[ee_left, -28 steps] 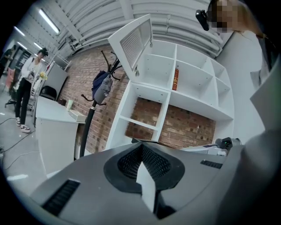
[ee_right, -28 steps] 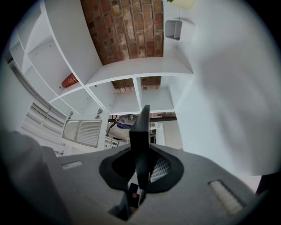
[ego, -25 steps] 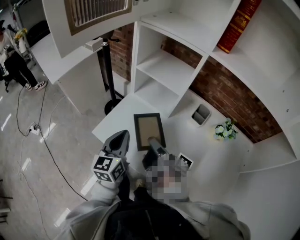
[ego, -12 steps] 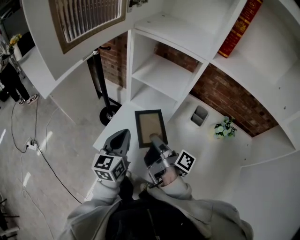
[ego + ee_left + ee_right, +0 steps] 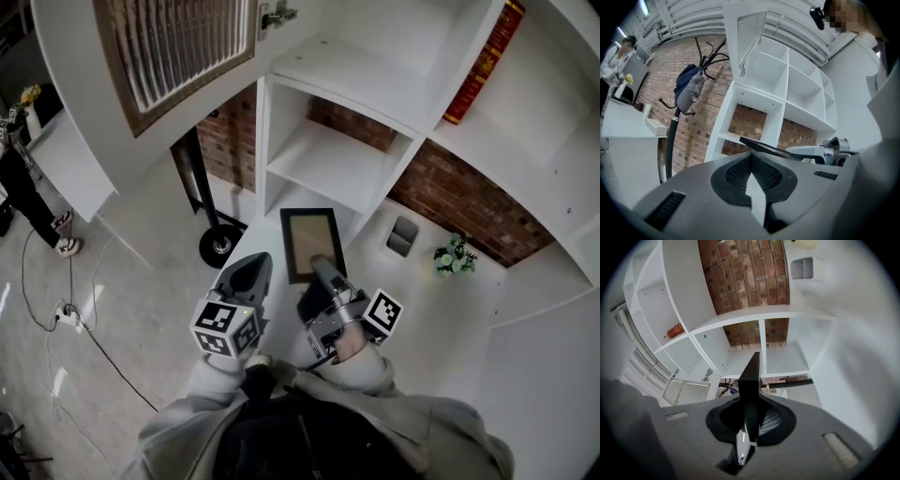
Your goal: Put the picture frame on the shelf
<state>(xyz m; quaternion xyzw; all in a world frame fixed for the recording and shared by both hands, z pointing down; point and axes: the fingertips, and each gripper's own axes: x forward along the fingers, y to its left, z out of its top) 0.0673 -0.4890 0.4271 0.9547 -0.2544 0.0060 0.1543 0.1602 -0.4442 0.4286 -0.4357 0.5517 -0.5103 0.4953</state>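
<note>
A white shelf unit (image 5: 337, 150) of open compartments stands against a red brick wall, with a white counter (image 5: 441, 319) running along its foot and a pale glossy floor to the left. There is one picture frame (image 5: 314, 239), and two grippers, each carrying one cube with square markers. On the counter sit one small grey container (image 5: 403, 236) and one little plant with white flowers (image 5: 455, 256), well apart from the frame. One red book (image 5: 483, 61) leans in an upper compartment, one louvred door (image 5: 178, 47) hangs open at the top left, and one black coat stand (image 5: 208, 202) rises beside the unit, with a blue bag (image 5: 689, 89) on it in the left gripper view. The frame is a slim rectangle with a narrow black border around a plain tan panel. It lies face up and roughly level, held out in front of the unit's lower left compartments. In the right gripper view it shows edge-on as a thin dark slab (image 5: 751, 376). The right gripper (image 5: 321, 267) pinches the frame's near short edge, its jaws clamped on either face. The left gripper (image 5: 253, 265) sits just beside it to the left, jaws pressed together with nothing between them, apart from the frame.
</note>
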